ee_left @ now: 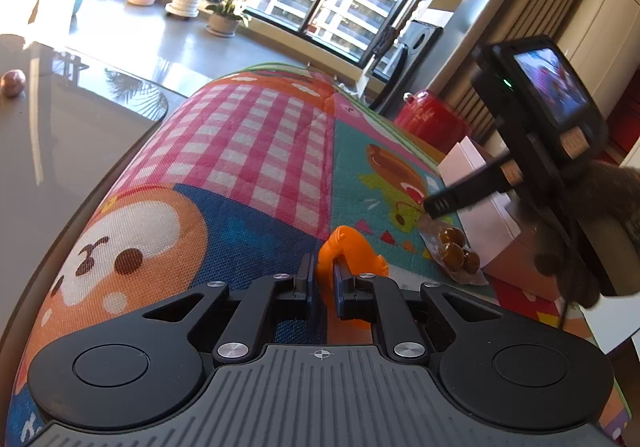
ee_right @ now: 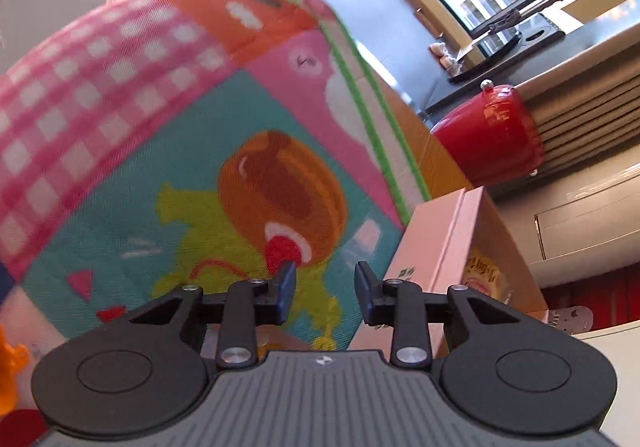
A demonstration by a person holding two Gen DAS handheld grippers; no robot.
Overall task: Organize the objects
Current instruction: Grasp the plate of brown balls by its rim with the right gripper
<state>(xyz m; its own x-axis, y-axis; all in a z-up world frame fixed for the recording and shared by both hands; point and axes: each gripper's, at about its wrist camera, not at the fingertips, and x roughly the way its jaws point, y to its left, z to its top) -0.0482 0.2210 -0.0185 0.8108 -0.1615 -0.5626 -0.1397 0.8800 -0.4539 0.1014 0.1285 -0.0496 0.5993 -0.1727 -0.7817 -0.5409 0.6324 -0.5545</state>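
My left gripper [ee_left: 323, 273] is shut on an orange plastic toy [ee_left: 354, 245] that curves up between its pads, low over the colourful play mat [ee_left: 248, 135]. To the right lies a clear bag of brown balls [ee_left: 454, 253] against a pale box [ee_left: 486, 215]. My right gripper [ee_left: 434, 207] hangs just above that bag, held by a hand in a dark glove [ee_left: 580, 247]. In the right wrist view the right gripper [ee_right: 325, 281] stands open with only the mat [ee_right: 192, 167] between its fingers. The pink box [ee_right: 448, 247] is close on its right.
A glossy grey table [ee_left: 60, 151] lies under and left of the mat, with a small reddish ball [ee_left: 13, 82] on it. A red round container [ee_right: 490, 135] stands beyond the box. Plant pots [ee_left: 222, 23] line the window ledge. The orange toy [ee_right: 10, 361] shows at the left edge.
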